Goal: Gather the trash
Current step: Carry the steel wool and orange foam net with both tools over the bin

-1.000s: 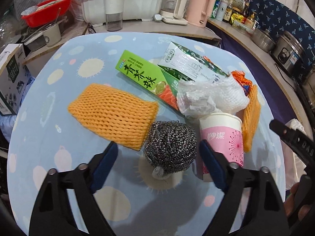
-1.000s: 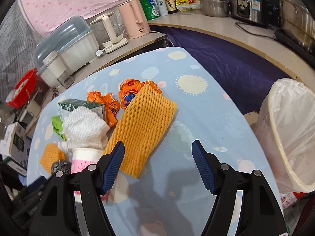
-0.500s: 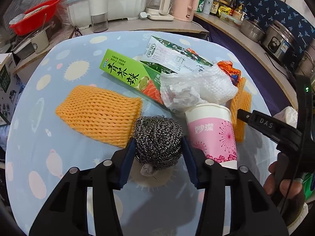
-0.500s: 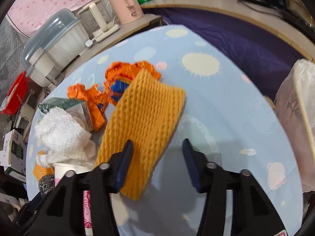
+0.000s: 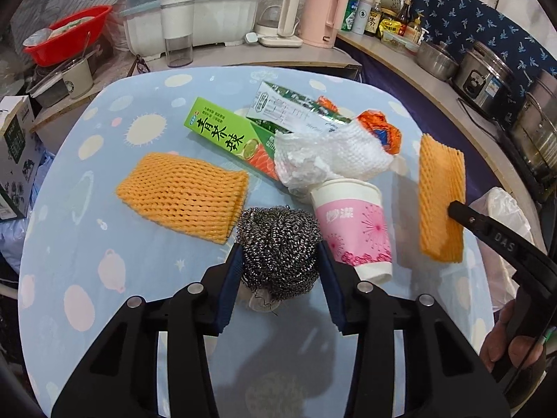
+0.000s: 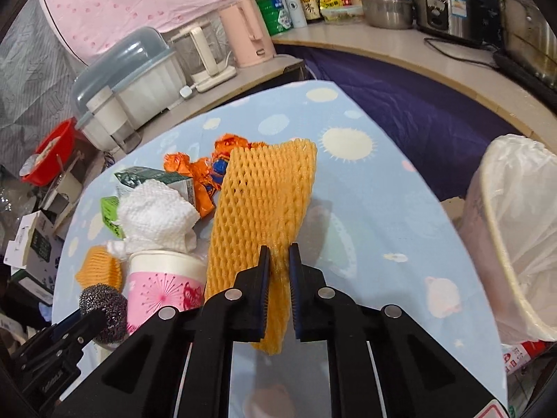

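Both grippers have just grabbed a piece of trash.

The left hand-held gripper (image 5: 278, 261), wide apart a second ago, is closing on the scrubber (image 5: 278, 247), a grey wire ball between its pads. The right hand-held gripper (image 6: 277, 278) has clamped the near end of the orange net (image 6: 264, 202), now lifted off the table (image 6: 365, 209). Both can go into the bin (image 6: 515, 237) on its right.
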{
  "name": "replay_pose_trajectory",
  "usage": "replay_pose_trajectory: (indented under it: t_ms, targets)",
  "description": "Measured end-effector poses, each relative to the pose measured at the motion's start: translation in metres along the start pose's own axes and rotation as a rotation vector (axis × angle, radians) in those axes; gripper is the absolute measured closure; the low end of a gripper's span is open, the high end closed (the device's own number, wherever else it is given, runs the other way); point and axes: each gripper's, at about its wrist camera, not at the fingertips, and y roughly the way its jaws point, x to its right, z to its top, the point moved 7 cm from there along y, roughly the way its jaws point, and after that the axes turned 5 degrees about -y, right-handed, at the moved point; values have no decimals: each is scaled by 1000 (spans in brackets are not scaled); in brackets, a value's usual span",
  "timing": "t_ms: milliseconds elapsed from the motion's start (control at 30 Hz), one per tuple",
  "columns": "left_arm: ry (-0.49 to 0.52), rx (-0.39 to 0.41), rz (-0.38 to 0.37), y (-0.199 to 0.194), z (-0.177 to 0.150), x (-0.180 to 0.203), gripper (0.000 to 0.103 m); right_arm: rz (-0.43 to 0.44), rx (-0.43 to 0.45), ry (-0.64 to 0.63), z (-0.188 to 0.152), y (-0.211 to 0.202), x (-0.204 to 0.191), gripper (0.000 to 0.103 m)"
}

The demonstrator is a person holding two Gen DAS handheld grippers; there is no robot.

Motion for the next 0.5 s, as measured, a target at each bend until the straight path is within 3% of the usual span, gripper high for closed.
replay_pose_trajectory:
  t_ms: [267, 500]
  targets:
    - [43, 39, -55, -44, -6, 30, 62, -29, 83, 26, -5, -64, 35, 93]
    - [127, 59, -128, -71, -16, 84, 62, -71, 142, 92, -13, -108, 85, 93]
